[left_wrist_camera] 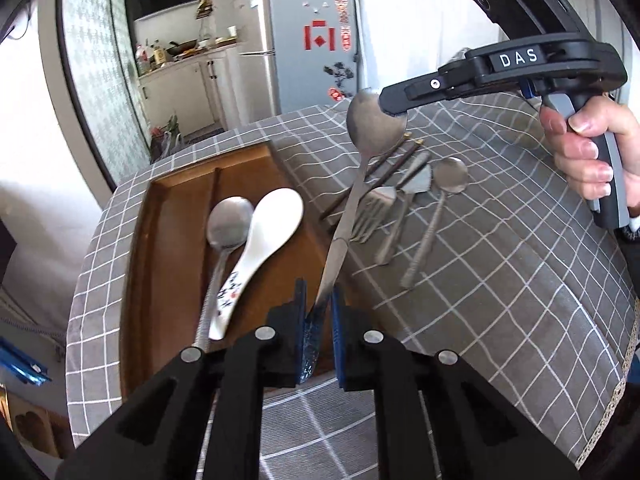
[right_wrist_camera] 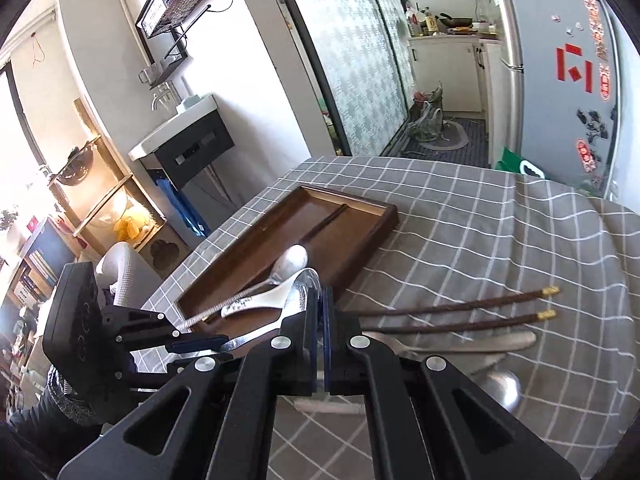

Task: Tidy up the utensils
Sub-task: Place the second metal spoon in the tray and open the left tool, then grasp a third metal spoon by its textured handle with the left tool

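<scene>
A long steel spoon [left_wrist_camera: 360,184] hangs in the air over the seam between the wooden tray [left_wrist_camera: 176,200] and the checked tablecloth. My left gripper [left_wrist_camera: 320,300] is shut on its handle end, blue pads pressing both sides. My right gripper [left_wrist_camera: 394,114] pinches the rim of the bowl from the far right. In the right wrist view the right gripper [right_wrist_camera: 318,292] is shut on the shiny bowl [right_wrist_camera: 308,278], and the left gripper [right_wrist_camera: 192,346] holds the handle at lower left. A steel spoon [left_wrist_camera: 230,222] and a white ceramic spoon [left_wrist_camera: 272,220] lie in the tray.
On the cloth right of the tray lie two dark chopsticks [left_wrist_camera: 384,172], a fork [left_wrist_camera: 374,210], a flat server and a small steel spoon [left_wrist_camera: 450,176]. A divider splits the tray [right_wrist_camera: 320,216]. The table's edges drop off left and front, and a fridge stands behind.
</scene>
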`<state>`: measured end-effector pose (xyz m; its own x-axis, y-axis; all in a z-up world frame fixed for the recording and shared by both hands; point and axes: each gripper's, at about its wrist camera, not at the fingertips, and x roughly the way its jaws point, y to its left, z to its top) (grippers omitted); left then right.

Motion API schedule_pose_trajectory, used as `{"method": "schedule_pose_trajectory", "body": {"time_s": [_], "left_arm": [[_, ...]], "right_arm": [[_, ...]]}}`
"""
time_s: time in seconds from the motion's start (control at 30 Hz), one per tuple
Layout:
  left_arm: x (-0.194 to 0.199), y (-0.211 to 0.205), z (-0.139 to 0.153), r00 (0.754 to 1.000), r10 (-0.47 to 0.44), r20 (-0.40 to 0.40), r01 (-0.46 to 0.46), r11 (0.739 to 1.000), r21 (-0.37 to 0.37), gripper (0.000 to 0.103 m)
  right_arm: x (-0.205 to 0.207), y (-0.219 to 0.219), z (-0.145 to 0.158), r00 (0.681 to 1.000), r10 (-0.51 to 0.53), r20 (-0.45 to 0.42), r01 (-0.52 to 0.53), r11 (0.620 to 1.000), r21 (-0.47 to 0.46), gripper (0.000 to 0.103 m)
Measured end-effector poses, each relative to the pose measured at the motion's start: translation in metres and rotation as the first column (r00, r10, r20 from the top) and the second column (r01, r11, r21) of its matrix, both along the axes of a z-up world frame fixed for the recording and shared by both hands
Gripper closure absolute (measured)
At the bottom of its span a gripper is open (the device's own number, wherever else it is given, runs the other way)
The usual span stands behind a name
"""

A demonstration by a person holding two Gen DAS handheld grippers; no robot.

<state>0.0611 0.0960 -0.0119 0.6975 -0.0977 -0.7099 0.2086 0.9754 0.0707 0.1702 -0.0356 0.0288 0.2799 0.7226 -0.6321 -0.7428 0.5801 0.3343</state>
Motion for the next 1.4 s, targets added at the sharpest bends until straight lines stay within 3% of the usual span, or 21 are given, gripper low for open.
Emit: {"method": "schedule_pose_trajectory", "body": {"time_s": [0.2,0.4,0.43,0.5,0.53,0.6,0.67,0.73,0.83,0.93,1.1,1.23,1.3,1.37,1.4], "left_arm": [[0.0,0.032,-0.01,0.995,0.099,-0.029,-0.098,0.995,0.037,0.088],[-0.002,0.041,-0.014,0.993,0.113,-0.034,-0.112,0.993,0.033,0.087],[-0.002,0.043,-0.014,0.993,0.115,-0.034,-0.114,0.993,0.032,0.087],[-0.001,0.043,-0.016,0.993,0.117,-0.034,-0.116,0.993,0.032,0.088],[-0.001,0.044,-0.016,0.992,0.12,-0.033,-0.119,0.992,0.032,0.088],[-0.001,0.045,-0.014,0.991,0.129,-0.028,-0.128,0.991,0.025,0.083],[-0.006,0.041,-0.007,0.992,0.122,0.01,-0.123,0.992,0.019,0.05],[-0.014,0.033,0.003,0.994,0.092,0.063,-0.093,0.996,0.007,0.036],[-0.02,0.011,0.013,0.995,0.001,0.097,0.002,0.999,-0.034,0.025],[-0.019,-0.018,0.012,0.989,-0.099,0.106,0.106,0.993,-0.059,0.024],[-0.002,-0.061,-0.004,0.986,-0.152,0.073,0.157,0.985,-0.068,0.023],[0.008,-0.088,-0.017,0.981,-0.191,0.044,0.193,0.98,-0.041,0.023],[0.012,-0.095,-0.019,0.98,-0.196,0.036,0.197,0.98,-0.035,0.023],[0.016,-0.099,-0.019,0.981,-0.193,0.036,0.194,0.98,-0.035,0.023],[0.018,-0.1,-0.018,0.981,-0.191,0.035,0.192,0.981,-0.037,0.023]], "right_arm": [[0.023,0.059,-0.03,0.998,0.029,-0.055,-0.032,0.998,-0.05,0.099],[0.021,0.084,-0.059,0.999,0.002,-0.042,-0.008,0.99,-0.138,0.094],[0.02,0.084,-0.059,0.999,-0.002,-0.041,-0.004,0.991,-0.132,0.089],[0.016,0.08,-0.053,1.0,-0.003,-0.021,0.0,0.993,-0.121,0.065],[0.015,0.075,-0.049,1.0,-0.012,-0.011,0.011,0.994,-0.108,0.047],[0.013,0.063,-0.037,1.0,-0.027,0.001,0.027,0.997,-0.073,0.041],[0.011,0.044,-0.026,0.999,-0.048,0.017,0.049,0.997,-0.062,0.033],[0.012,0.017,-0.018,0.995,-0.097,0.032,0.099,0.994,-0.056,0.031],[0.013,-0.028,-0.013,0.987,-0.156,0.049,0.159,0.985,-0.071,0.029],[0.016,-0.07,-0.019,0.972,-0.233,0.038,0.235,0.968,-0.087,0.028],[0.021,-0.11,-0.044,0.947,-0.322,0.013,0.32,0.934,-0.156,0.028],[0.029,-0.114,-0.064,0.94,-0.341,-0.018,0.333,0.926,-0.178,0.028],[0.031,-0.107,-0.075,0.942,-0.337,-0.009,0.327,0.92,-0.215,0.038],[0.033,-0.099,-0.086,0.944,-0.329,-0.01,0.318,0.918,-0.236,0.062],[0.034,-0.096,-0.09,0.946,-0.325,-0.005,0.314,0.917,-0.246,0.066]]}}
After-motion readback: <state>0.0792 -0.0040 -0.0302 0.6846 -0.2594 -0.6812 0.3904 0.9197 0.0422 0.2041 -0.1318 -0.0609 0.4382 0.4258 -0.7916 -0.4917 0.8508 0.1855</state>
